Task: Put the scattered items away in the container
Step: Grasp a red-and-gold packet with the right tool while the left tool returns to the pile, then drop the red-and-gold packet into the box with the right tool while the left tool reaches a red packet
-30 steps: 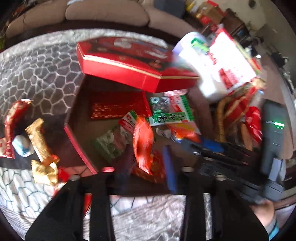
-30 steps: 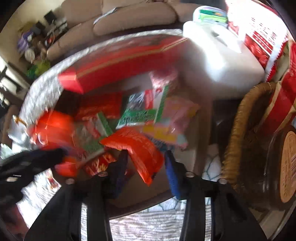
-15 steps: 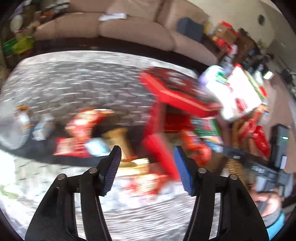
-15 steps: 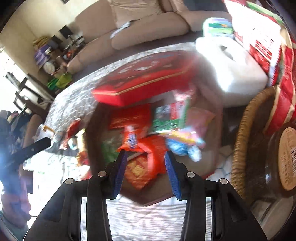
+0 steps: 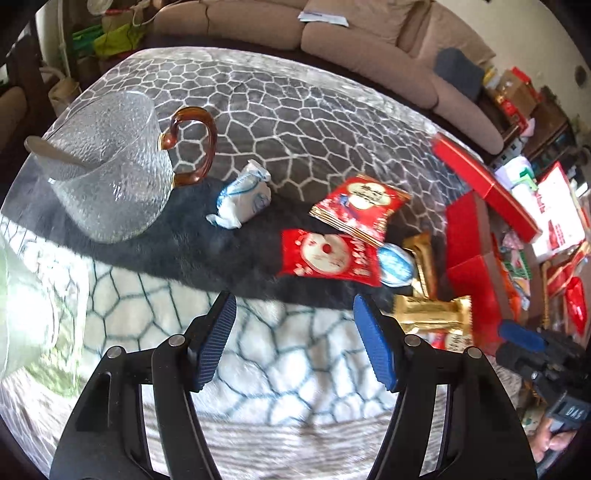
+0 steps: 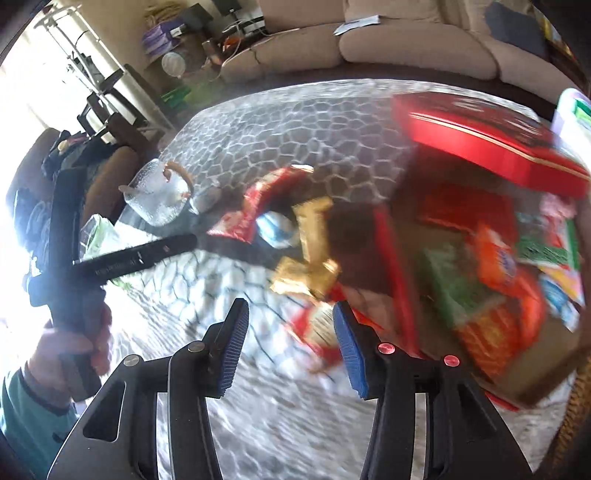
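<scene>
My left gripper (image 5: 295,339) is open and empty, a little short of a red snack packet (image 5: 328,256) on the patterned cloth. Around it lie a second red packet (image 5: 360,206), a white-and-blue wrapped sweet (image 5: 242,199), a blue round sweet (image 5: 397,264) and gold wrapped bars (image 5: 432,312). The red box (image 5: 472,254) holding several snacks stands at the right, its lid (image 5: 484,184) propped behind. My right gripper (image 6: 290,343) is open and empty, near the gold bars (image 6: 308,273) left of the box (image 6: 399,266). The right wrist view is blurred.
A textured glass jug (image 5: 107,166) with an amber handle stands at the left on the cloth. A wicker basket (image 6: 576,413) and packaged goods (image 5: 554,206) crowd the right side. A sofa (image 5: 332,33) runs along the back.
My left gripper swung left from over the box to the loose snacks. My right gripper let go of the orange packet in the box, opened, and moved back and left.
</scene>
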{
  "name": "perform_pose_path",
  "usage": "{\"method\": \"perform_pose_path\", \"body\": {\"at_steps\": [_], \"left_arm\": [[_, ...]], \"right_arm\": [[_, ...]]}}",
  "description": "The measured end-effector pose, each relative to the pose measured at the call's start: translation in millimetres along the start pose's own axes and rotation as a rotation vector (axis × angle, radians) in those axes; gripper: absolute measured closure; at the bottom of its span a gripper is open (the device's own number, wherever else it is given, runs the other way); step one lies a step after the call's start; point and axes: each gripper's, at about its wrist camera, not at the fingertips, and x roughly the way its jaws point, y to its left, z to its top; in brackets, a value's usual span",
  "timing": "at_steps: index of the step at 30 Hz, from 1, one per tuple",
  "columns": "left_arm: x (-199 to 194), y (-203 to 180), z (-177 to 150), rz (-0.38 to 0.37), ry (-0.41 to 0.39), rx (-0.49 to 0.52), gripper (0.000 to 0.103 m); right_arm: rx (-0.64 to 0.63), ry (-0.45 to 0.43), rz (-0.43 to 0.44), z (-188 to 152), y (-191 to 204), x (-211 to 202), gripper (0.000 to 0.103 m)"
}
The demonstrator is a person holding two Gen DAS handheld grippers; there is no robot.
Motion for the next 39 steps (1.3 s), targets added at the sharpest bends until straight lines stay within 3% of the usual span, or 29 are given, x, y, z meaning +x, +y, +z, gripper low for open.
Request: {"method": "perform_pose_path", "body": {"at_steps": [6,9,12,17,19,20,21,23,25,27,31,33,35,36,37,39], "left_arm": [[19.4,-3.1,0.4,0.011,-0.008,0.115,0.038],[24.7,2.8,5.9,-0.042,-0.006,0.079,0.037],[29.7,6.5,12.5,-0.096,-0.007,0.041,0.036],[41.2,4.5,22.6,-0.123,-0.002,0.007,0.036],[45.5,2.1,25.0,-0.119,-0.009,-0.002,0.042],[47.1,0.5,26.2,-0.119,-0.018,-0.001,0.047],[48.3,-1.5,27.1,-0.135,-0.025,0.004,0.067],[48.7,-4.8,28.0,-0.139,-0.031,0.003,0.070],[45.4,-6.6,28.7,-0.134,-0.048,-0.005,0.091],[41.6,-7.2,28.9,-0.134,-0.056,-0.009,0.100],[36.1,-7.7,25.8,-0.171,-0.043,-0.041,0.103],[33.1,-11.7,23.5,-0.146,-0.044,-0.029,0.103],[31.5,-13.5,23.0,-0.119,-0.049,-0.017,0.079],[29.0,-13.9,22.3,-0.117,-0.064,-0.008,0.051],[25.3,-14.6,21.7,-0.109,-0.087,0.005,0.035],[20.5,-17.4,21.6,-0.094,-0.113,0.043,0.032]], "right_arm": [[0.013,0.020,0.000,44.0,11.9,39.6,0.050],[0.125,0.011,0.052,68.8,-0.3,54.5,0.041],[0.271,0.003,0.113,88.9,-14.5,73.7,0.041],[0.418,0.041,0.131,105.2,-28.7,113.1,0.040],[0.432,0.043,0.141,108.0,-29.5,123.3,0.049],[0.429,0.048,0.139,108.4,-28.5,127.7,0.070],[0.425,0.053,0.134,108.3,-27.4,131.7,0.078],[0.416,0.033,0.135,107.1,-25.0,130.1,0.081],[0.368,0.014,0.118,106.3,-17.7,120.9,0.083],[0.311,-0.035,0.082,106.0,-8.0,100.6,0.085],[0.224,-0.116,0.063,103.9,1.1,45.5,0.086],[0.220,-0.154,0.070,97.5,-4.8,10.6,0.086],[0.244,-0.186,0.086,82.4,-19.6,-27.1,0.086],[0.259,-0.203,0.090,71.0,-30.2,-46.4,0.086],[0.276,-0.218,0.086,60.3,-41.1,-62.0,0.086],[0.364,-0.246,0.088,31.4,-76.5,-93.0,0.086]]}}
